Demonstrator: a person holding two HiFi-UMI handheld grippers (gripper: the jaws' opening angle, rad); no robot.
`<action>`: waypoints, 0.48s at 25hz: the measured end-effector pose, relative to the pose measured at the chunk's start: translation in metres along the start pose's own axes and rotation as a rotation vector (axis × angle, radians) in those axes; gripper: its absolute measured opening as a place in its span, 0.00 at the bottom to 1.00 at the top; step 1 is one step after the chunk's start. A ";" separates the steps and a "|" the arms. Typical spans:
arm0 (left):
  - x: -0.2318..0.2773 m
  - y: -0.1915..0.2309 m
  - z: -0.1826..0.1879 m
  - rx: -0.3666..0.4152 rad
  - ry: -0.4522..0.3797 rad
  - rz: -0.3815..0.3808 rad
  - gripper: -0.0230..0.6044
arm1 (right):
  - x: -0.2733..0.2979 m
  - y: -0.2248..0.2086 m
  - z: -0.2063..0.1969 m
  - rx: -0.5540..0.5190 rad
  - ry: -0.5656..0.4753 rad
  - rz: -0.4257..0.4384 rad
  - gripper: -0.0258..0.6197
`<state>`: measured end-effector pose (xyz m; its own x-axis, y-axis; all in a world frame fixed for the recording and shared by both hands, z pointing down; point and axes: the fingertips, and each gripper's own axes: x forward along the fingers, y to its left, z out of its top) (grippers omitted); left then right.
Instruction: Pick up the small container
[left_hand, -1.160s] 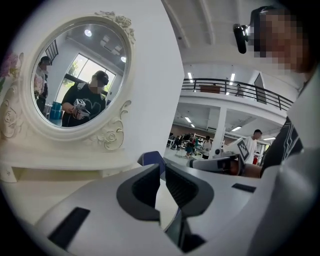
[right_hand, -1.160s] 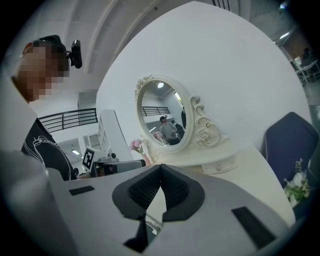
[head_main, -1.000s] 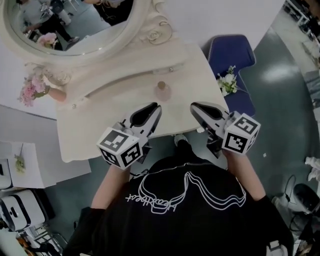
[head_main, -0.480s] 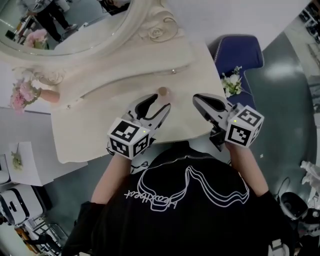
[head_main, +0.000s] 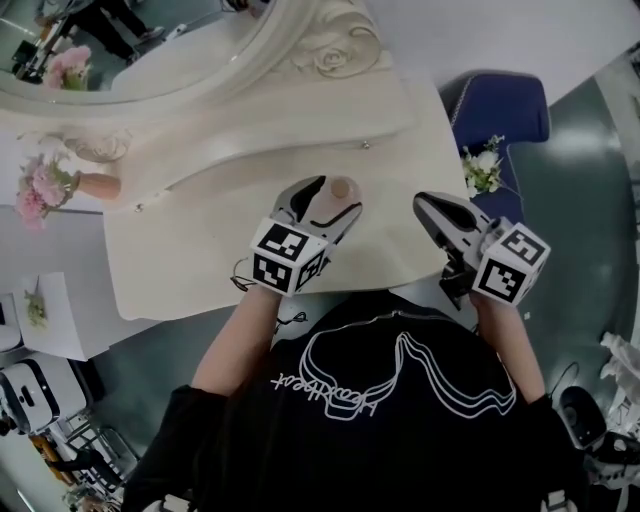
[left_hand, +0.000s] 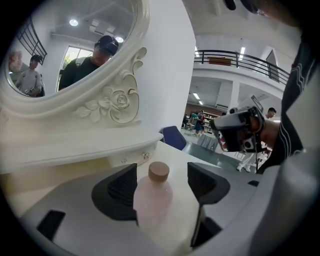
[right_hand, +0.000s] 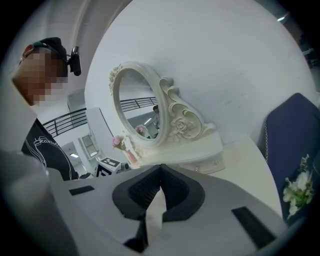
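Head view looks steeply down; 2 level gripper views share the mirror (left_hand: 65, 55).

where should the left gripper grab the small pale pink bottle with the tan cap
Take the pale pink bottle by its wide round body, below the tan cap, which is narrower. It stands upright on the cream table, so come in level from the person's side, a jaw on either flank. The left gripper, whose jaws have just been opening, straddles it without pressing.

Small container (left_hand: 152, 202) made of frosted pink plastic, cap (left_hand: 159, 171) finished matt tan, table (head_main: 190, 255) painted smooth cream, mirror frame (left_hand: 115, 105) glossed.
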<state>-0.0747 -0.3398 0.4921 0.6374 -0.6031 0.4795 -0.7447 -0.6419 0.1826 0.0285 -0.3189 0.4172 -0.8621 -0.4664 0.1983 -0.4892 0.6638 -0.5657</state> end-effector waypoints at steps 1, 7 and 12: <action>0.003 0.003 -0.002 0.003 0.006 0.006 0.54 | 0.001 -0.002 0.000 0.003 0.001 -0.003 0.05; 0.013 0.012 -0.014 0.008 0.034 0.030 0.51 | 0.003 -0.005 -0.006 0.015 0.015 -0.014 0.05; 0.015 0.010 -0.016 0.032 0.029 0.031 0.42 | 0.003 -0.005 -0.011 0.026 0.030 -0.019 0.05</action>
<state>-0.0759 -0.3478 0.5148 0.6078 -0.6092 0.5093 -0.7569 -0.6384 0.1397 0.0268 -0.3171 0.4297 -0.8565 -0.4607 0.2328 -0.5022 0.6396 -0.5820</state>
